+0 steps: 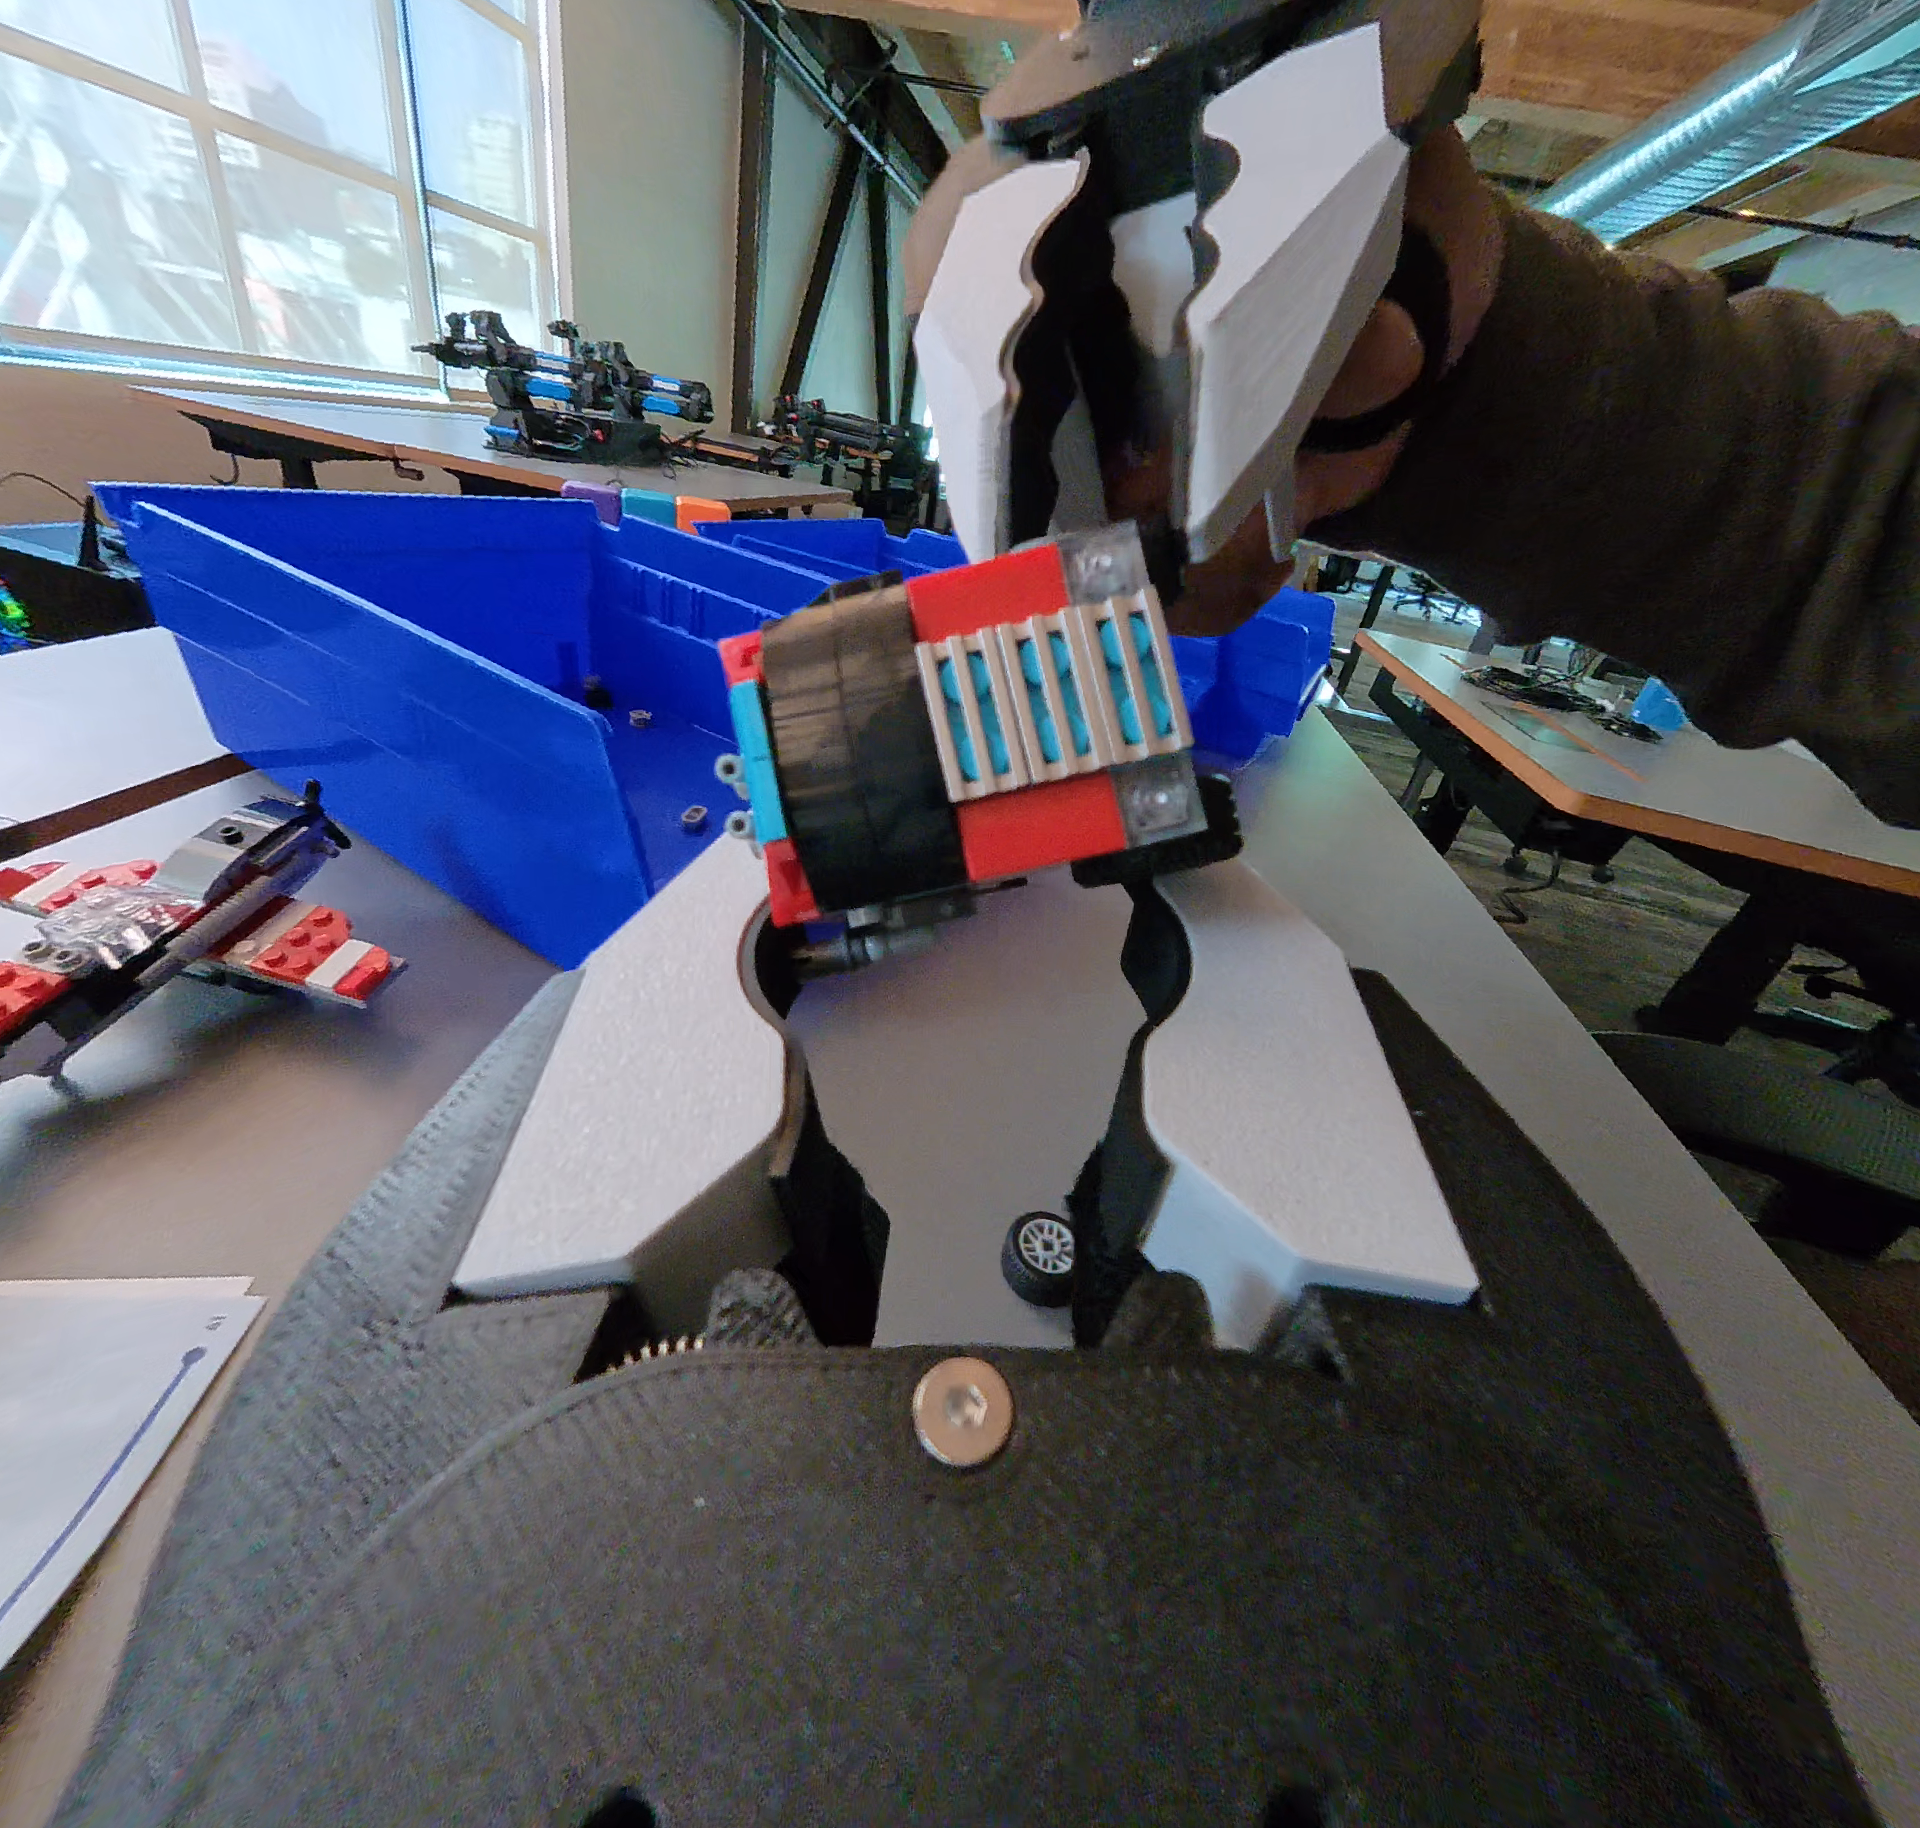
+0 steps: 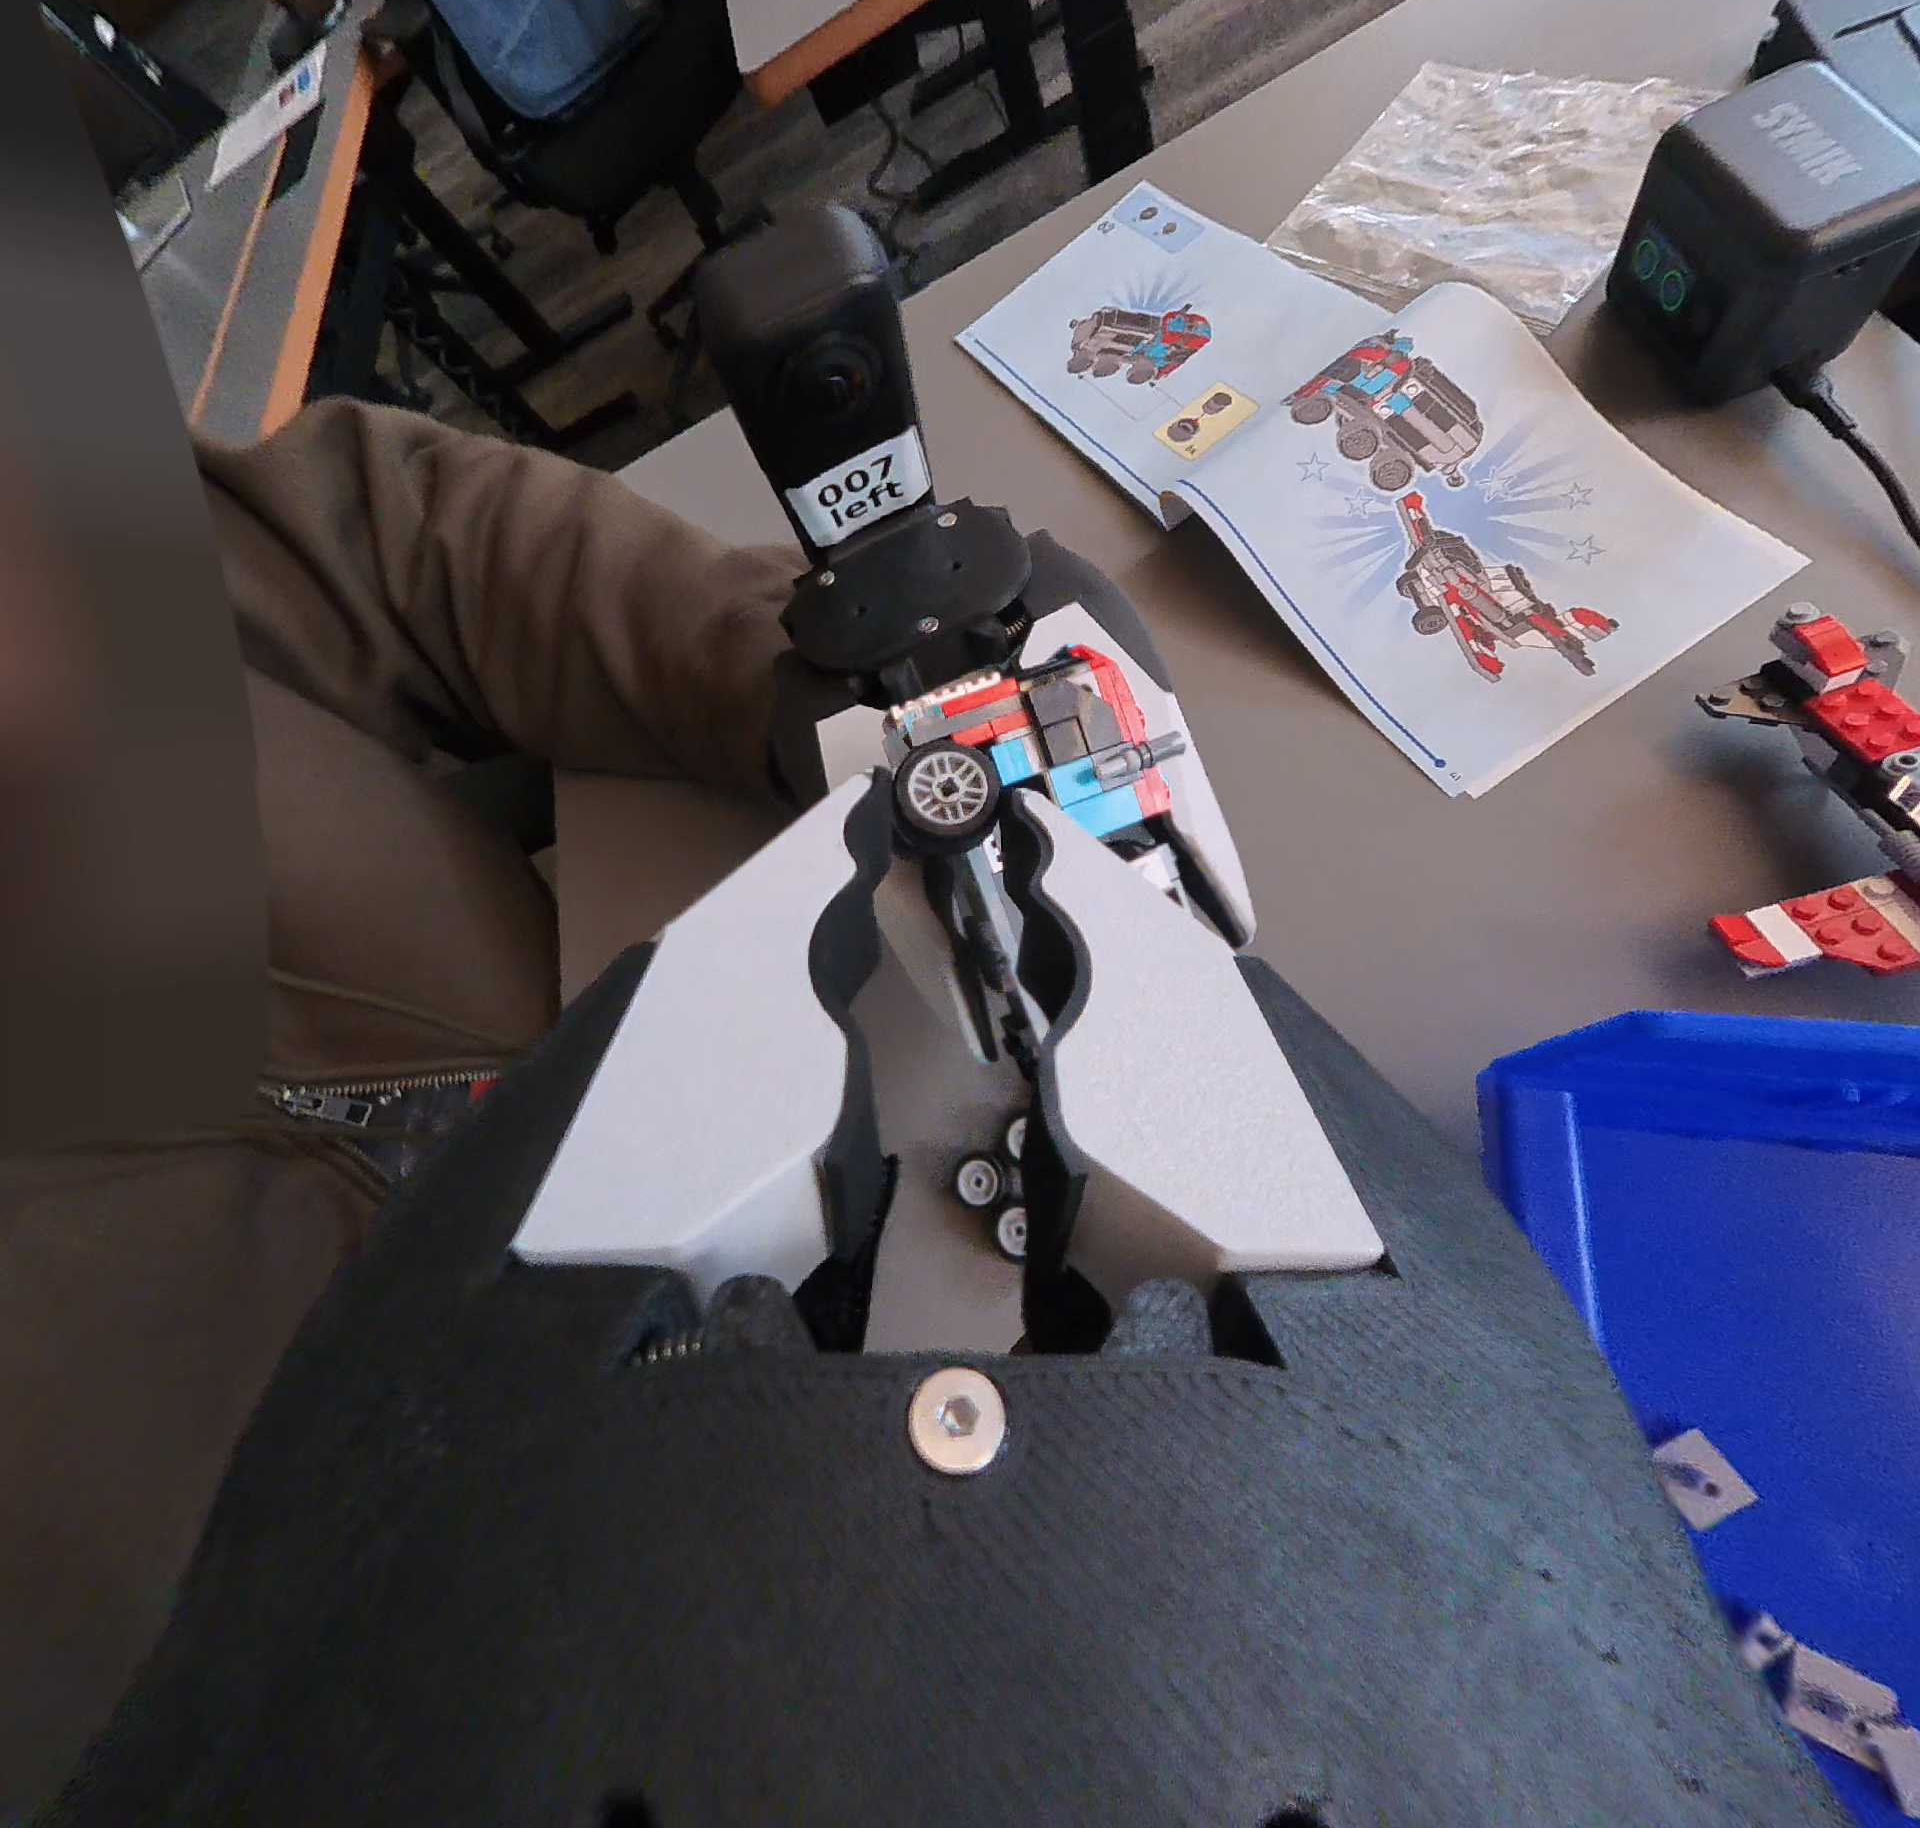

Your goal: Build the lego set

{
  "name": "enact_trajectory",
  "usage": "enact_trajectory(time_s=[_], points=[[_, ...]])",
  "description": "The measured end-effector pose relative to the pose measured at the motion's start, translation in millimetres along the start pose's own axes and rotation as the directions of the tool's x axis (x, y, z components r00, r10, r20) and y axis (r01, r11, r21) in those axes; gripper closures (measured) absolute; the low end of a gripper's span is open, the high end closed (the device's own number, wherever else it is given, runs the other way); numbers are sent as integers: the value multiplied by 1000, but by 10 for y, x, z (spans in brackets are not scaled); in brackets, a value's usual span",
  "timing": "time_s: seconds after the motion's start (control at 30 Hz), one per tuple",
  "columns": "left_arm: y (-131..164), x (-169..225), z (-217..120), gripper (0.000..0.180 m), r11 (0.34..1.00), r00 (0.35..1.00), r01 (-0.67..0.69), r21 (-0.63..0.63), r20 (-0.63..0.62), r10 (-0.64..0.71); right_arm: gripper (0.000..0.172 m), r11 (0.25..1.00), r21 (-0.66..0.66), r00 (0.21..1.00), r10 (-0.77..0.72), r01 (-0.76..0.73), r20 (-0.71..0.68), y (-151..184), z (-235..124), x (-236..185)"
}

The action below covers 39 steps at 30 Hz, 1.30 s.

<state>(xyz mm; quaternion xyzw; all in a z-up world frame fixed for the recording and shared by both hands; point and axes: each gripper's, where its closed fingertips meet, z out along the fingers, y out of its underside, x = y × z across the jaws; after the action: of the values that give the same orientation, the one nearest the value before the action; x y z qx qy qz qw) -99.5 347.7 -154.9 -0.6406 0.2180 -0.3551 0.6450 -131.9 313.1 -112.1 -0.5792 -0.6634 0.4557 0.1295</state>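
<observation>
Handheld grippers [image 1: 966, 905] [image 2: 951, 812] — black ribbed bodies, pale grey faceted fingers, silver hex screws — carried on olive-brown sleeves [image 2: 468, 573].

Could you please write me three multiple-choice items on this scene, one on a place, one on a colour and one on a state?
1. Where does the open instruction booklet lie? A on the grey table; B on a chair; C on the floor.
2. What colour is the rim of the wheel in the right gripper's jaws? A yellow; B grey; C green.
3. How is the brick truck? A flat on the table; B standing on the booklet; C held up in the left gripper's jaws.
Key: 1 A, it lies spread on the tabletop; 2 B, grey spokes inside a black tyre; 3 C, the jaws flank it above the table.
</observation>
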Motion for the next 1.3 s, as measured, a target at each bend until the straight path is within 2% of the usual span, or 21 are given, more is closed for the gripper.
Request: enact_trajectory(time_s=[0.13,0.43,0.83,1.13,1.3], points=[[-16,-45,-18,120,1000,999,-5,11,34,4,149,998,48,998,49,-48,-26,-23,16,23],[-67,-112,-54,120,999,997,8,44,78,-12,149,968,246,993,72,-47,-93,-106,50,58],[-66,-230,-96,120,998,979,-58,19,197,53,149,922,368,964,195,-118,-182,-111,65,113],[-117,-87,-70,120,996,996,31,87,78,-38,148,892,447,986,124,-62,-111,-138,93,23],[-130,-86,-80,122,992,996,63,107,62,-70,148,880,474,992,66,-5,-111,-146,118,8]])
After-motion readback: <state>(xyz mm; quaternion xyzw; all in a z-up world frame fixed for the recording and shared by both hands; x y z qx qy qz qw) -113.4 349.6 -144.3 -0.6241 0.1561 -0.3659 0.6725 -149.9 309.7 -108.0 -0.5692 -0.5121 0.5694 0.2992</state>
